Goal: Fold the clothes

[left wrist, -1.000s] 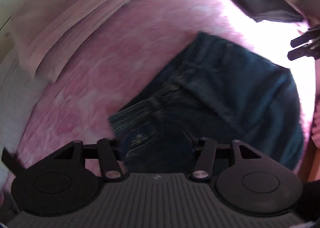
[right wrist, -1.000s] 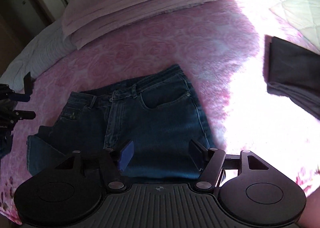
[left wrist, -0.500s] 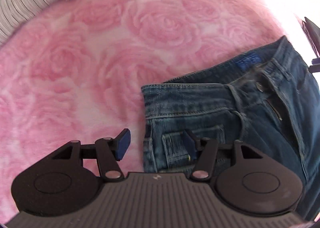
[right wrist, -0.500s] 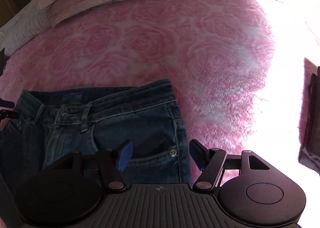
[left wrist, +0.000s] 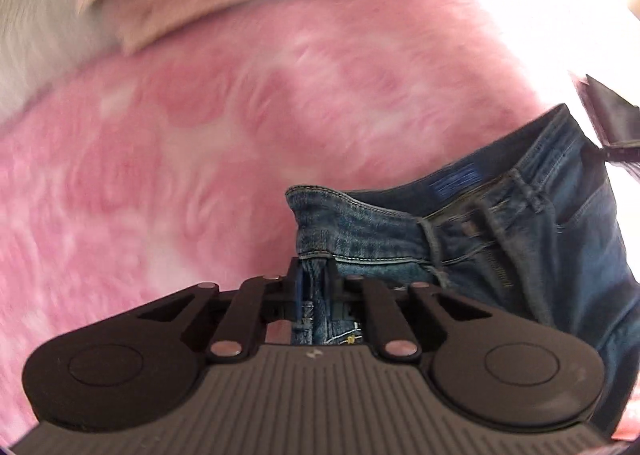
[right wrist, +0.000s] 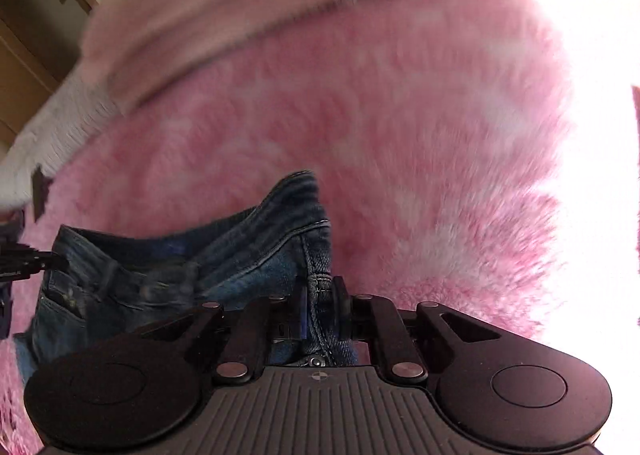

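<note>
Where both sets of fingers stood apart half a second ago, left gripper [left wrist: 313,275] and right gripper [right wrist: 320,295] now clamp the jeans [left wrist: 500,239] waistband corners, at 9 and 3 o'clock, over the pink blanket [left wrist: 200,159]; lift looks started, fold next.

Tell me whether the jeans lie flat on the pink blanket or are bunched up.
Bunched. The jeans have waistband corners pinched in the left tool and right tool, and the denim between them sags and wrinkles above the pink blanket.
</note>
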{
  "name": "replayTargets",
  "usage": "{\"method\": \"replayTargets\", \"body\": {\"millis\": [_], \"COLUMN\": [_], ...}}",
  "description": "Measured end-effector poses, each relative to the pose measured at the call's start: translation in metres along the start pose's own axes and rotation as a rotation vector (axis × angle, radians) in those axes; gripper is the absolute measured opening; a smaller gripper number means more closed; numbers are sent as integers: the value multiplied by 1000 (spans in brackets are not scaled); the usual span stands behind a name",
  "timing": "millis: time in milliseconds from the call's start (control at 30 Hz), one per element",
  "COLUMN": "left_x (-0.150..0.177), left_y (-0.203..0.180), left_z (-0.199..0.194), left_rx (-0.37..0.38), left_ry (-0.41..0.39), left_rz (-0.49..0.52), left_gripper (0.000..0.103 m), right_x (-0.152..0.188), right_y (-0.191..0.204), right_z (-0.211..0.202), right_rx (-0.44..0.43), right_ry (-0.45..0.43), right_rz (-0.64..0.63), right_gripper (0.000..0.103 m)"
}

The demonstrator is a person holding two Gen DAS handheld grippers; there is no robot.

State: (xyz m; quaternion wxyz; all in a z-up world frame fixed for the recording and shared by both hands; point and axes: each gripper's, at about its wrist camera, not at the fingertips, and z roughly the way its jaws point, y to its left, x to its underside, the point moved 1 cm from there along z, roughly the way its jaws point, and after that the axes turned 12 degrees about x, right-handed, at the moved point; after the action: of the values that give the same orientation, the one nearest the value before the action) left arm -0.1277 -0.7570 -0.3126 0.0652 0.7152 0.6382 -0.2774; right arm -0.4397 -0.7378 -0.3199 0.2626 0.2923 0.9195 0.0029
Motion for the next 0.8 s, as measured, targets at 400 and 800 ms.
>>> {"method": "replayTargets", "body": {"millis": [400, 800], "left_x": [-193, -101], "left_y": [-198, -174], "left_z": [64, 80], "left_rx": [174, 21], "left_ry": [-38, 193], "left_rz": [493, 553], "left_gripper": [16, 45], "right_x": [103, 161], "right_y": [-108, -125], "right_z": [-176, -168], "right_rx": [290, 387], "right_ry": [-203, -91], "right_rz": [567, 486], "right_gripper": [9, 56]}}
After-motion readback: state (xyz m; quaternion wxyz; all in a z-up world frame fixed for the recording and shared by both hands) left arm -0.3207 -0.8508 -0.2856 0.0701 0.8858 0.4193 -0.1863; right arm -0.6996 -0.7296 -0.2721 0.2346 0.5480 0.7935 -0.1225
